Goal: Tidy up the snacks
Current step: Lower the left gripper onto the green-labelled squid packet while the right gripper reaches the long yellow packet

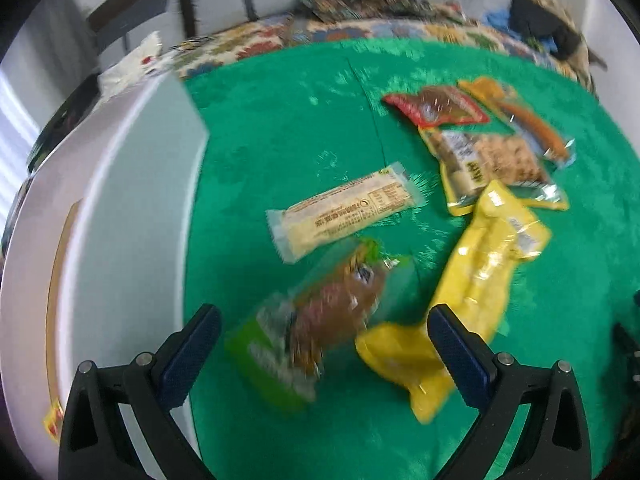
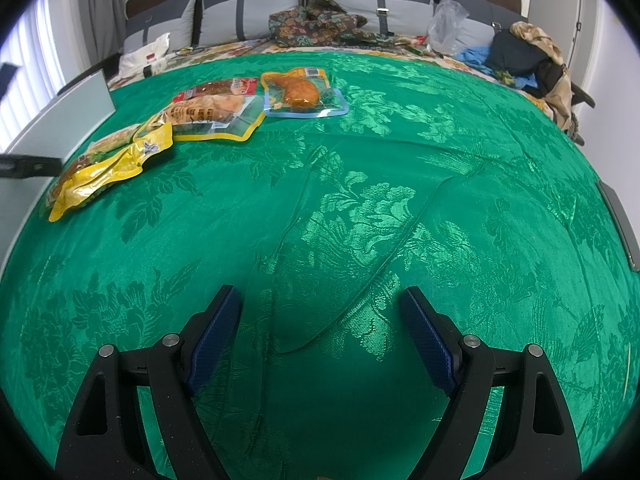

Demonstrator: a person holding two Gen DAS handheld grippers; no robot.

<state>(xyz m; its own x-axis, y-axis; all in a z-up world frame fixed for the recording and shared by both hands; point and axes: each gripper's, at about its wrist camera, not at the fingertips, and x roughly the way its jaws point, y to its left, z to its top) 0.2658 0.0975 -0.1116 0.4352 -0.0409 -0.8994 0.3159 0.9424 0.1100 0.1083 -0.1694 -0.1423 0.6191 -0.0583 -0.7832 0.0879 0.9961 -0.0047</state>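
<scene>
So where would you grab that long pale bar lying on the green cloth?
Across the middle of the pale bar, from above with the open left gripper. It lies flat and apart from the other packets, and its narrow width should fit between the fingers.

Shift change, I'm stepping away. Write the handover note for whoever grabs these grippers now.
Left gripper: open, empty, poised over the green packet, next to the yellow pouch.
Right gripper: open, empty, over bare green cloth.
Snacks lie loose at the cloth's left side: white bar, nut pouch, red packet, drumstick pouch.
White bin is left of them; one yellow wrapper shows at its edge.
Left: sort all six.
</scene>
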